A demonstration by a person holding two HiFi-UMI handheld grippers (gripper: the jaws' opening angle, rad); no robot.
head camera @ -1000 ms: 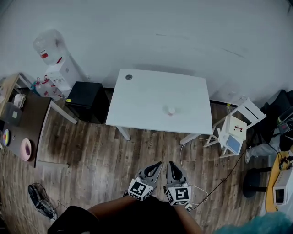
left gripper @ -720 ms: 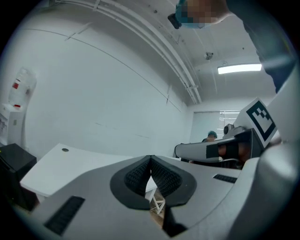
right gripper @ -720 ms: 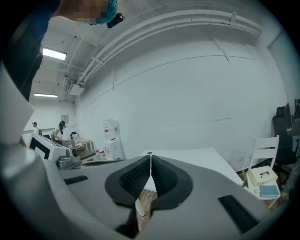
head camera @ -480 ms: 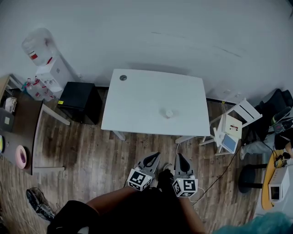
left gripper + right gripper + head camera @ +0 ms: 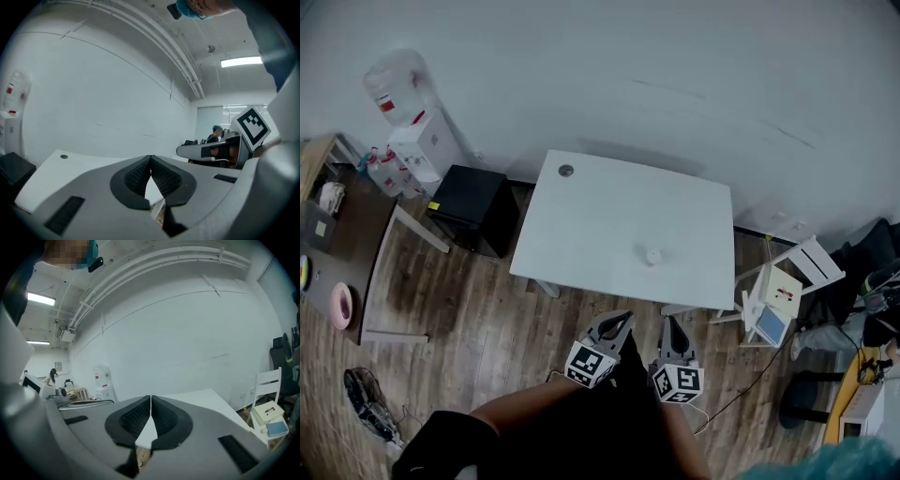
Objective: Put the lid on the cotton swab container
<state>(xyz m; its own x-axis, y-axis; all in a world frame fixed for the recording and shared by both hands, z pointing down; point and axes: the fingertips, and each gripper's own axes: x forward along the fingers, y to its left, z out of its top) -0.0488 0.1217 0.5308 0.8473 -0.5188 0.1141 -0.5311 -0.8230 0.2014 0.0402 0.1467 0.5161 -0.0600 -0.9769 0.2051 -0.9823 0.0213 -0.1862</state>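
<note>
A small white round container [image 5: 652, 255] sits on the white table [image 5: 600, 216], right of its middle; I cannot tell whether a lid is on it. My left gripper [image 5: 622, 322] and right gripper [image 5: 669, 324] hang side by side over the wooden floor, short of the table's near edge. Both are shut with nothing between their jaws. In the left gripper view, the left gripper [image 5: 150, 160] points at the table [image 5: 51, 173]. In the right gripper view, the right gripper [image 5: 150, 399] does the same, with the table [image 5: 206, 399] beyond it.
A black cabinet [image 5: 469, 206] stands at the table's left, with a water dispenser [image 5: 408, 122] behind it. A brown desk [image 5: 337, 253] with a pink bowl [image 5: 340, 306] is at far left. A white chair [image 5: 783, 286] holding boxes stands at right. Cables cross the floor [image 5: 750, 375].
The head view has shifted, so the table now sits lower and further right in it. Both grippers stay shut and close together, a little nearer the table's edge.
</note>
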